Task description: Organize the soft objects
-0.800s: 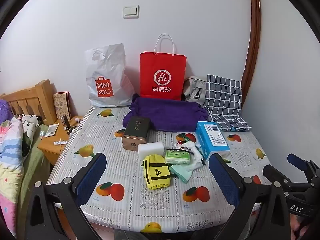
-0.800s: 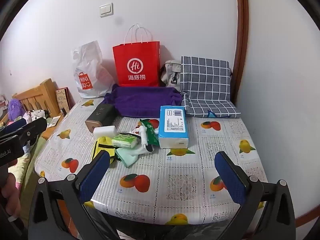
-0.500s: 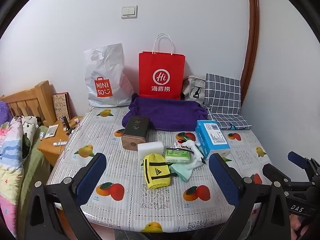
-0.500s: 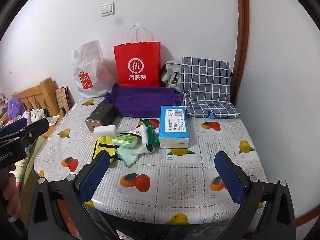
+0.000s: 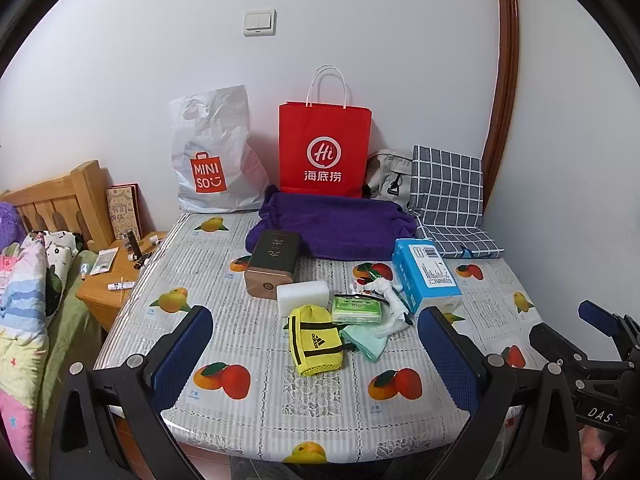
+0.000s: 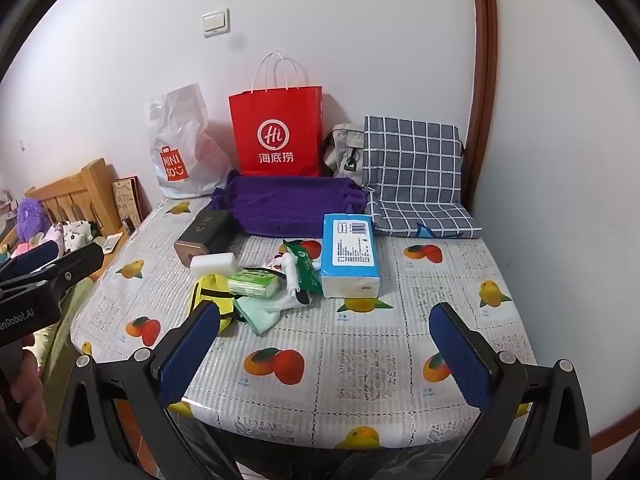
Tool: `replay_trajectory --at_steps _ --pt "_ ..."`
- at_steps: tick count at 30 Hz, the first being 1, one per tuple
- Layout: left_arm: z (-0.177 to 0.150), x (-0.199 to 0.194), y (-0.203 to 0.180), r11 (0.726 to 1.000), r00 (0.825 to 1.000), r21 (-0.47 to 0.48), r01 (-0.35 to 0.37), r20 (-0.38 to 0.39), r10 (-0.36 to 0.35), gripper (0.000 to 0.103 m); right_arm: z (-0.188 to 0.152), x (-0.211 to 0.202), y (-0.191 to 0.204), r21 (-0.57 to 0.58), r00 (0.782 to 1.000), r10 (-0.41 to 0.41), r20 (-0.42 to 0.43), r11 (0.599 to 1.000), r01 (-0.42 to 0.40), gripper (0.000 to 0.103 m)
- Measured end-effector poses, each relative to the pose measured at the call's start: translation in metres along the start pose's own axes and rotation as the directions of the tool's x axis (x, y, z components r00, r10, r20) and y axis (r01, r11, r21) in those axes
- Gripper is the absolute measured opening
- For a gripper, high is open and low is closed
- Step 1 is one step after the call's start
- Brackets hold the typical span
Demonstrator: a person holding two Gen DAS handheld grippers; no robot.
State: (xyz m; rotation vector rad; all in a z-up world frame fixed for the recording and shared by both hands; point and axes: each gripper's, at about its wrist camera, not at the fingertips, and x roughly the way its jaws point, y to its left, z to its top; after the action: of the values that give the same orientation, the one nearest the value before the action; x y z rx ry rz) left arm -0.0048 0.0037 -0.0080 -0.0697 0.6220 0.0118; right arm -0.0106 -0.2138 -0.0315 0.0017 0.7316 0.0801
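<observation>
A heap of small items lies mid-table: a yellow pouch (image 5: 316,344) (image 6: 210,292), a white sponge block (image 5: 303,293) (image 6: 213,263), a green tissue pack (image 5: 356,309) (image 6: 253,282), a mint cloth (image 5: 366,340) (image 6: 256,314), a white sock (image 6: 291,270) and a blue tissue box (image 5: 426,274) (image 6: 350,254). A purple towel (image 5: 336,226) (image 6: 288,204) lies behind them. My left gripper (image 5: 316,360) hovers open over the table's front edge, short of the pouch. My right gripper (image 6: 325,354) is open too, above the bare front part, with nothing between its fingers.
A dark tin (image 5: 274,262) stands beside the towel. Against the wall lean a red paper bag (image 5: 324,148), a white plastic bag (image 5: 214,160), a grey bag (image 5: 388,174) and a checked cushion (image 5: 448,196). A wooden nightstand (image 5: 114,276) and a bed are at the left.
Both views have shifted only slightly; the objects on the table lie as before and both grippers stay open.
</observation>
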Motion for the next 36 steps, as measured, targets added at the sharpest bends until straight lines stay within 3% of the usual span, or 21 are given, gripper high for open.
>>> replay_trajectory --at_steps 36 --pt "0.0 -0.0008 -0.0002 1.0 1.0 0.007 -0.006 -0.004 0.006 0.103 0.0027 -0.009 -0.0001 0.007 1.0 0.003 0.02 1.0 -0.003 0.103"
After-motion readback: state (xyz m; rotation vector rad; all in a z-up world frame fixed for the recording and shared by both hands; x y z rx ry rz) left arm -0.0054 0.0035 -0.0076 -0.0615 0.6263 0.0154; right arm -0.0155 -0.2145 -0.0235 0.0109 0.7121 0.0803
